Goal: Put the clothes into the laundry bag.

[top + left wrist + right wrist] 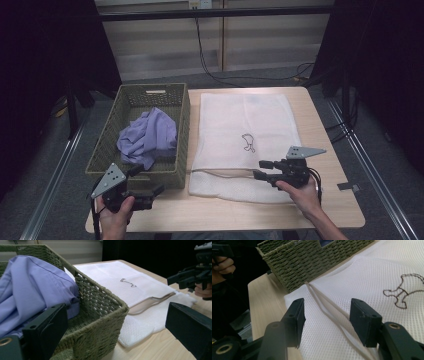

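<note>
Two open grippers work near the front of the table (330,200), and the wicker basket (180,130) serves best as the landmark for everything else. Nearest the person, the left gripper (142,192) hangs just in front of the basket's front wall, its jaws spread wide and holding nothing. To the right of the basket, the right gripper (263,169) hovers over the near part of the white mesh laundry bag (245,120), jaws apart, straddling the pale zip edge (324,306) that runs from the basket's front corner across the bag; whether the pads touch the mesh I cannot tell. The bag lies flat immediately right of the basket, touching or almost touching its side, with a small embroidered outline (403,291) near its middle. It looks light, limp and thin, so it should crumple and slide on the smooth wood rather than resist; a grip on the firmer zip edge, or on the folded flap just in front of it, seems the surest hold, since a pinch of flat mesh alone may slip free. Inside the basket, farther back, the crumpled lilac shirt (147,137) is soft and bulky, likely best taken by a raised fold at its top.
</note>
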